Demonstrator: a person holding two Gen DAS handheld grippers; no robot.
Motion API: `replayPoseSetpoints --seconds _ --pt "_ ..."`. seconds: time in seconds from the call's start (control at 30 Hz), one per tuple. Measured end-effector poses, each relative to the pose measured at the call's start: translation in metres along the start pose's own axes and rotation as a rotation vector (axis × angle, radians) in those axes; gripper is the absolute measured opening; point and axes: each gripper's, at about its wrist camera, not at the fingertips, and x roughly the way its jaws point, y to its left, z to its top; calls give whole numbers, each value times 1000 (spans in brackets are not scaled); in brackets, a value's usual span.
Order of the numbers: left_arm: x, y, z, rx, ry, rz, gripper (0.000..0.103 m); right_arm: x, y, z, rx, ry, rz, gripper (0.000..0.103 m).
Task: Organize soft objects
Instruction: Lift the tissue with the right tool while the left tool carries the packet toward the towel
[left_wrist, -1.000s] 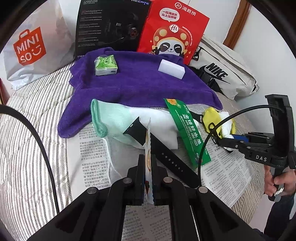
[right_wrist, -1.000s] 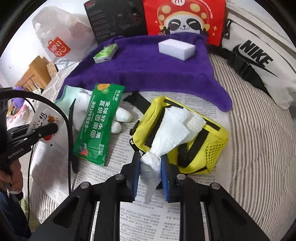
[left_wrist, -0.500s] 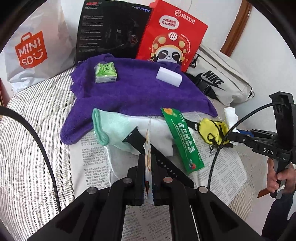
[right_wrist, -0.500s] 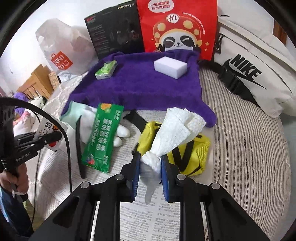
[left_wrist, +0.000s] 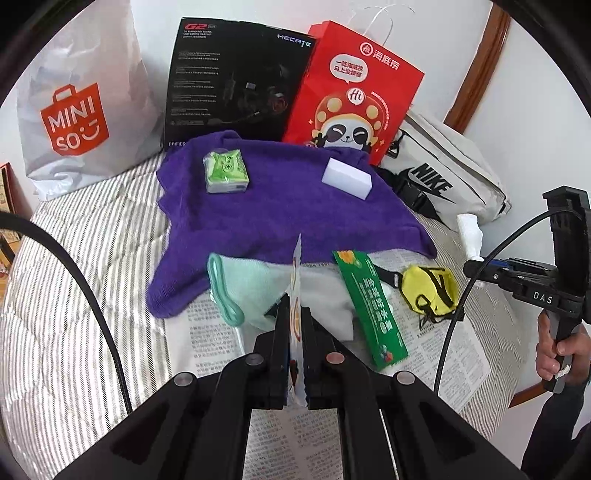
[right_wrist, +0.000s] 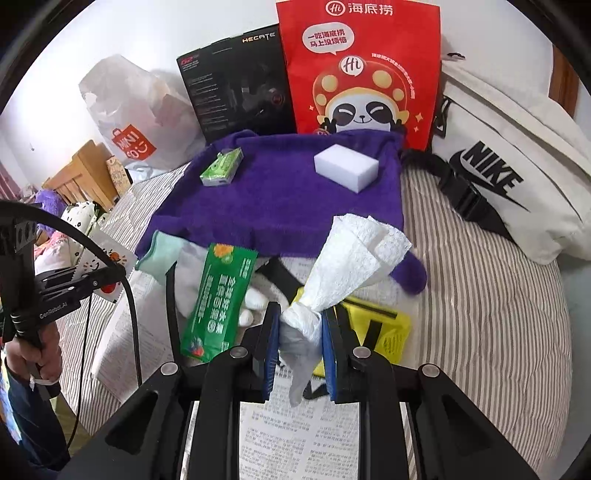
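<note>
- Left wrist view: left gripper (left_wrist: 295, 332) has its jaws pressed together on a thin flat sachet (left_wrist: 296, 280), seen edge-on; long axis runs forward along the fingers, free end pointing toward the purple towel (left_wrist: 280, 206)
- Same view, done so far as I judge: green tissue pack (left_wrist: 226, 171) and white sponge block (left_wrist: 346, 178) already sit on the purple towel, well apart from each other
- Same view, left to do: mint-and-white cloth (left_wrist: 255, 291), green packet (left_wrist: 371, 306) and yellow pouch (left_wrist: 430, 290) lie on the newspaper (left_wrist: 207, 343) in front of the towel; green packet's long axis runs near to far, tilted slightly left at the far end
- Same view: right gripper (left_wrist: 476, 264) at right edge, white paper visible at its tip; its jaws are not readable from here
- Right wrist view: right gripper (right_wrist: 299, 332) jaws are closed on the bunched neck of a white paper towel (right_wrist: 354, 254), held above the yellow pouch (right_wrist: 384, 328); long axis runs up and to the right, fanned end pointing at the towel's near edge (right_wrist: 280, 206), twisted tail hanging toward the camera
- Same view: left gripper (right_wrist: 110, 273) at left, sachet (right_wrist: 107, 258) clamped in it, clear of the bed
- Judgement: task roughly mid-way; two items placed, two in hand, about three waiting
</note>
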Motion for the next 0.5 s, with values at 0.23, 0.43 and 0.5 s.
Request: replayPoseSetpoints --seconds 0.23,0.43,0.5 --pt "1 9 22 -14 -17 9 5 11 -2 28 -3 -6 22 21" --pt "10 14 47 0 -22 47 5 29 -10 58 6 -6 33 21" --pt "15 16 55 2 -20 53 5 37 -13 67 9 -3 32 21"
